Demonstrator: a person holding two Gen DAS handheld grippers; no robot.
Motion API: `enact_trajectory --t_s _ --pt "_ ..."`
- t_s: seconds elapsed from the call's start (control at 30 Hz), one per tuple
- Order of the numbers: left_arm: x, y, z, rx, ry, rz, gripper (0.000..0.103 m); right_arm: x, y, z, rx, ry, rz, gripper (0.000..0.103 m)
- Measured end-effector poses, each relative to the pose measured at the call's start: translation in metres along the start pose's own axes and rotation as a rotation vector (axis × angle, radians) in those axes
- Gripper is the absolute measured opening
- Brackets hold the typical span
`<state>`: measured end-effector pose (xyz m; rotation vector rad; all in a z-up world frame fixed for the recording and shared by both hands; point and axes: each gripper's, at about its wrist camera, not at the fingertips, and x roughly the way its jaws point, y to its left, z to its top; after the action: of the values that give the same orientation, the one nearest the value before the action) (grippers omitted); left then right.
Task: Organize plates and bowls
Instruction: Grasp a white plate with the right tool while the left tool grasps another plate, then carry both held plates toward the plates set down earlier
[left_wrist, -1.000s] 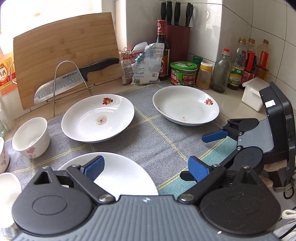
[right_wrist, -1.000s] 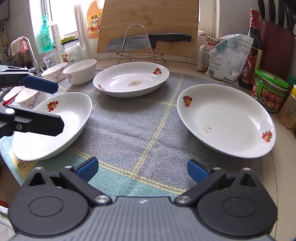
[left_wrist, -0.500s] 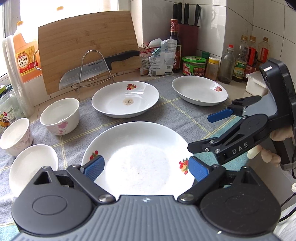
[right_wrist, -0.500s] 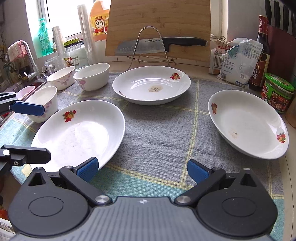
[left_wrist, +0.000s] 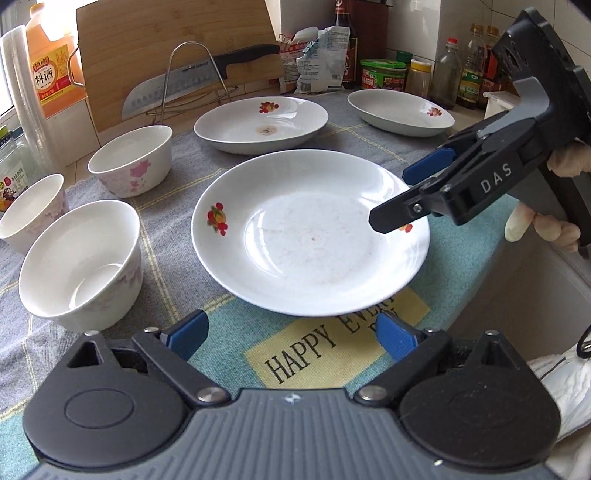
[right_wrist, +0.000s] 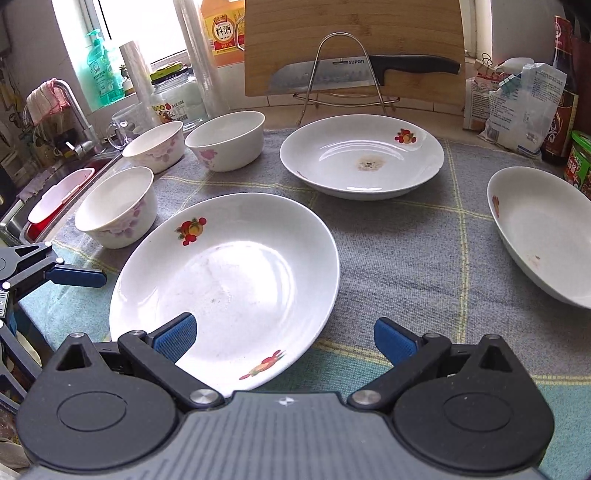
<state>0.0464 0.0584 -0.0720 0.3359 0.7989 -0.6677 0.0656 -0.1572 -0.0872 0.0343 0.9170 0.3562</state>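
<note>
Three white plates with fruit prints lie on a grey checked mat (left_wrist: 369, 140) covering the worktop. The near plate (left_wrist: 310, 232) sits close to the front edge, its rim over a yellow patch lettered "HAPPY". The middle plate (left_wrist: 262, 123), marked by a brown stain, lies toward the back, in front of a cutting board (right_wrist: 354, 44) and a knife (right_wrist: 369, 70) on a wire rack. The far plate (left_wrist: 400, 112) is at the right, near bottles and jars. Three bowls (left_wrist: 81, 266) (left_wrist: 131, 158) (left_wrist: 31, 212) stand along the left side, by the sink.

The left gripper (left_wrist: 291, 334) stands wide and empty, just short of the near plate's front rim. The right gripper (right_wrist: 284, 338) is likewise wide and empty, its left finger above that plate's near edge; contact cannot be confirmed.
</note>
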Motion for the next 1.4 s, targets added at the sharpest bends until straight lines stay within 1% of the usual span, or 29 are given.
enact_trajectory --t_s 0.17,0.23,0.33,0.43,0.53,0.73,0.8,0.97,1.2,1.4 --pt "0.013 0.003 -0.001 0.015 -0.003 -0.063 0.097 0.005 0.013 -0.002 -0.009 0.032 -0.014 0.103" --pt "0.018 0.005 0.001 0.022 -0.006 -0.076 0.097 0.005 0.015 -0.003 -0.006 0.034 -0.03 0.103" --pt "0.024 0.006 0.004 0.031 -0.018 -0.091 0.101 0.004 0.015 -0.005 0.008 0.039 -0.043 0.103" --pt "0.029 0.004 0.006 0.066 -0.027 -0.092 0.103 0.006 0.016 -0.005 0.004 0.052 -0.046 0.103" --pt "0.031 0.005 0.007 0.077 -0.04 -0.104 0.103 0.011 0.017 -0.001 -0.006 0.066 -0.017 0.103" --pt "0.032 0.006 0.008 0.077 -0.054 -0.109 0.103 0.027 0.016 0.013 -0.033 0.108 0.015 0.103" --pt "0.032 0.006 0.008 0.078 -0.057 -0.111 0.103 0.032 0.013 0.017 -0.02 0.136 0.041 0.103" --pt "0.03 0.006 0.006 0.076 -0.072 -0.11 0.103 0.038 0.012 0.026 -0.013 0.179 0.054 0.103" --pt "0.029 0.004 0.006 0.077 -0.078 -0.109 0.103 0.039 0.002 0.033 -0.003 0.199 0.111 0.103" --pt "0.029 0.004 0.007 0.08 -0.077 -0.111 0.103 0.044 -0.012 0.051 0.028 0.221 0.158 0.103"
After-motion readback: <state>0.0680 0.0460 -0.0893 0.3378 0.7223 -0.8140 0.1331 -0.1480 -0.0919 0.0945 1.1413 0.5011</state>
